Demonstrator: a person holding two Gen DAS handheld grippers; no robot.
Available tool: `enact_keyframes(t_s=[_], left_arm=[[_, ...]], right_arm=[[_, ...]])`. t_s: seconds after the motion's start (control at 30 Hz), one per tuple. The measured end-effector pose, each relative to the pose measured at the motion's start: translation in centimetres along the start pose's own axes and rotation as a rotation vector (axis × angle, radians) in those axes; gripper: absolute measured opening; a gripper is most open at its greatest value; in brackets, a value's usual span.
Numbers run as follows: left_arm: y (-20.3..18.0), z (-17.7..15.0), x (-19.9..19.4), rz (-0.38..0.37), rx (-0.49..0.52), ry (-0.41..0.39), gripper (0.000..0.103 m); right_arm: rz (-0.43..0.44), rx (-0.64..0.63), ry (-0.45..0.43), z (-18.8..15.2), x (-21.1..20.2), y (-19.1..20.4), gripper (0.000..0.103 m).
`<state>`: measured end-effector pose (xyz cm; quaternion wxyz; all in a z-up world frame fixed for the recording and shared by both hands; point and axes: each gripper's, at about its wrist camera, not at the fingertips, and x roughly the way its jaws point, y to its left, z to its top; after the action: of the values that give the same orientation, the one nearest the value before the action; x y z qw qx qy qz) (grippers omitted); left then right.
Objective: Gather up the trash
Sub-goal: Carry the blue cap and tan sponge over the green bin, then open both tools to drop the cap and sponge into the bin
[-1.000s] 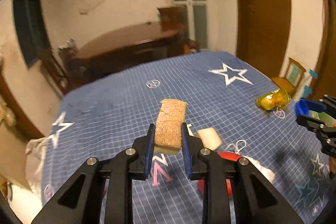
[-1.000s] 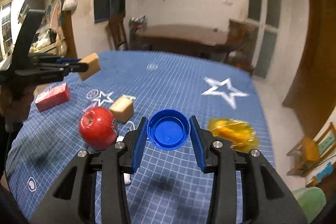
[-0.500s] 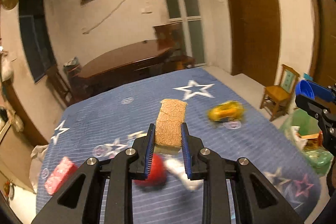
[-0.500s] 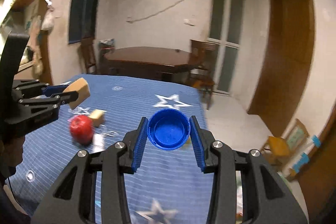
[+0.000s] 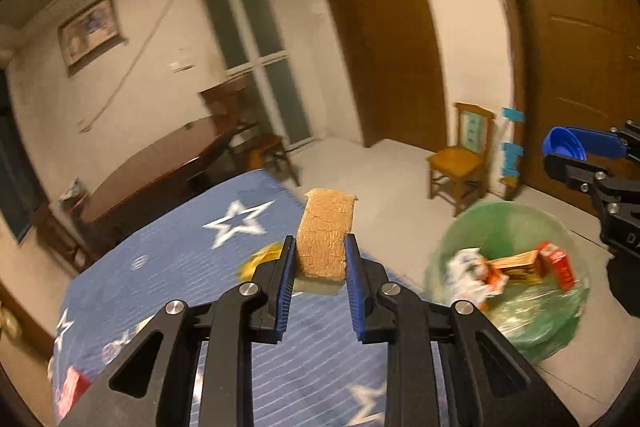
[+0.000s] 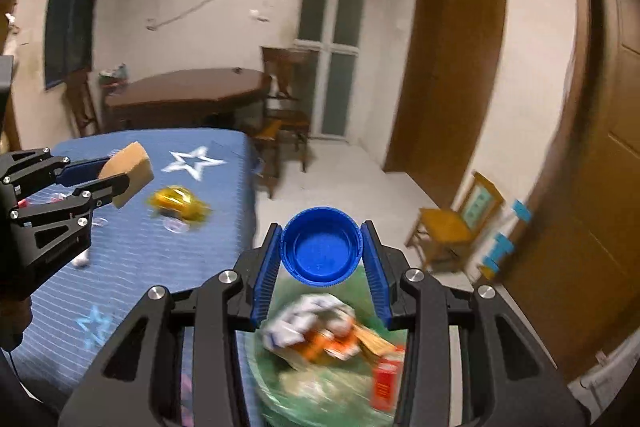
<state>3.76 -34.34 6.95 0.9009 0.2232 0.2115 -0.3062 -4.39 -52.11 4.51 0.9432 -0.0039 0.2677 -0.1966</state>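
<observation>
My left gripper (image 5: 320, 259) is shut on a tan sponge-like block (image 5: 326, 235) and holds it above the right edge of the blue star-patterned table (image 5: 224, 251). My right gripper (image 6: 322, 251) is shut on a blue bottle cap (image 6: 322, 251), right above a green-lined trash bin (image 6: 320, 383) on the floor. That bin (image 5: 516, 227) lies to the right of the block in the left wrist view and holds several wrappers and cartons. In the right wrist view the left gripper (image 6: 120, 179) with the tan block (image 6: 128, 167) is at the left. The blue cap (image 5: 562, 147) shows at the left wrist view's right edge.
A yellow crumpled wrapper (image 6: 178, 201) lies on the table near its right edge. A red pack (image 5: 72, 387) sits at the table's near left. A small wooden chair (image 5: 460, 155) stands by brown doors (image 5: 580, 47). A dark wooden table (image 6: 188, 91) with chairs stands behind.
Both grippers have swung to the right, off the table toward the floor, still holding the block and the cap. The green bin has come into view; the red apple has left it.
</observation>
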Motion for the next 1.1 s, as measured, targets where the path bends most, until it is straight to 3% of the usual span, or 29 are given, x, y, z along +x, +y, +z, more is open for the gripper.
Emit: enact_keyframes(t_s=[0.27,0.47,1.03,1.07,1.1], left_arm=[[-8.0,2.2,3.5,-0.108,0.079,0.014,0.025],[-11.4,2.0,6.3,-0.171,0.108,0.057,0.025],[-12.5,0.1,9.7,-0.296,0.134,0.152,0.027],[-12.5,0.1,10.0,-0.291,0.132,0.162,0.037],[-12.5,0.1,10.2,-0.29,0.13,0.168,0.042]], right_arm=[[-0.078,0.072,0.075,-2.1,0.8,-5.5,0.038],[-0.081,0.101,0.119,-3.5,2.0,-7.1,0.038],[-0.008,0.128,0.189,-4.9,4.2,-8.5,0.039],[-0.003,0.125,0.193,-4.8,4.4,-8.5,0.043],[-0.008,0.129,0.196,-4.7,4.7,-8.6,0.055]])
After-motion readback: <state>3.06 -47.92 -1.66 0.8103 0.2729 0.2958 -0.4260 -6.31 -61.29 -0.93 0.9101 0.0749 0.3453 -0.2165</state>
